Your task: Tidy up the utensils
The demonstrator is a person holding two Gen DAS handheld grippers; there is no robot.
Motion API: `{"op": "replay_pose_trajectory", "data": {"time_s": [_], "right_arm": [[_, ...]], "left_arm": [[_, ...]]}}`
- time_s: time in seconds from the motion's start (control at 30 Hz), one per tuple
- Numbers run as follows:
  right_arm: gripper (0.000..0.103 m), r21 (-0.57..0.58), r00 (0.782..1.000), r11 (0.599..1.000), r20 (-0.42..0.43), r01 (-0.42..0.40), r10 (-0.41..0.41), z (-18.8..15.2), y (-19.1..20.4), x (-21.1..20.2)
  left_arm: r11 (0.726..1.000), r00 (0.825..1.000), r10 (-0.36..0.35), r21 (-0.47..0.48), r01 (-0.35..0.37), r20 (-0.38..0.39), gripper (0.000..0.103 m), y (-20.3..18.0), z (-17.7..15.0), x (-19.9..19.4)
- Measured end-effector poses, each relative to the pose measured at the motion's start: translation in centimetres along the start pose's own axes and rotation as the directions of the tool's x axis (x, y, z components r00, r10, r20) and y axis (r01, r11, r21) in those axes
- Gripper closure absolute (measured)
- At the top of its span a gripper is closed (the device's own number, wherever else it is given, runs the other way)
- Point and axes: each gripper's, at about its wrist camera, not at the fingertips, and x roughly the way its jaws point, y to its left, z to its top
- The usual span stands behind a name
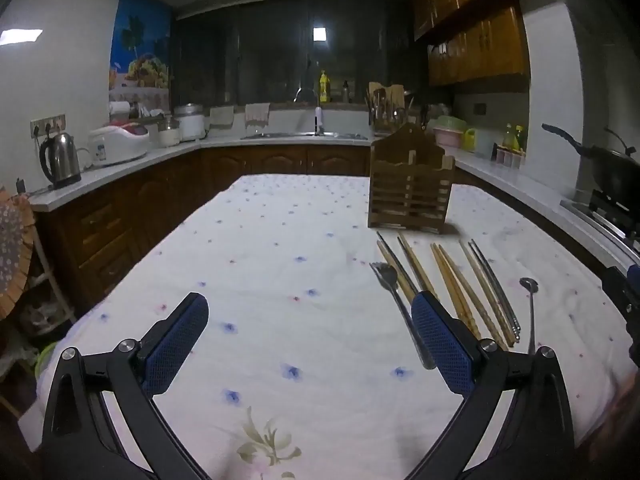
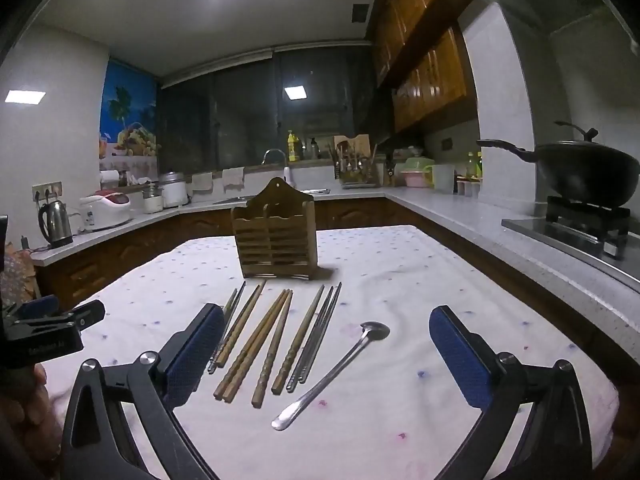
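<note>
Two hand-held tools hover over a surface covered by a white cloth with small blue flowers. The left tool [image 1: 308, 320] gapes wide with nothing between its blue pads. The right tool [image 2: 326, 328] is equally wide and empty.

Ahead of the right tool, lying in a fan between its fingers, are several wooden chopsticks [image 2: 260, 340], a few metal chopsticks [image 2: 318, 332] and a long metal spoon [image 2: 332, 368]. Seen from the left tool, a metal fork [image 1: 394, 300] lies just off its right finger. Beyond them all stands a slatted wooden holder [image 2: 274, 236], upright, its compartments apparently empty.

The utensils are probably light, stiff and thin. The metal ones look slippery and lie flat on soft cloth, so a pinch across the mid-shaft seems safest. The spoon's handle is the obvious place to grip.

There is faint lettering on the side of the left tool in the right view, too blurred to read.
</note>
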Motion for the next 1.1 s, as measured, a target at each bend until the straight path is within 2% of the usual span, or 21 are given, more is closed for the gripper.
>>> {"op": "replay_pose_trajectory", "data": {"time_s": [0.3, 1.1], "right_arm": [[0.000, 0.013, 1.000, 1.000, -0.002, -0.010, 0.010, 0.0, -0.1, 0.0], [0.000, 0.032, 1.000, 0.999, -0.021, -0.020, 0.021, -0.3, 0.0, 0.2]], "left_arm": [[1.000, 1.000, -0.002, 0.021, 0.001, 0.029, 0.000, -0.2, 0.4, -0.8], [1.000, 0.999, -0.008, 0.020, 0.007, 0.038, 0.000, -0.2, 0.8, -1.1]]}}
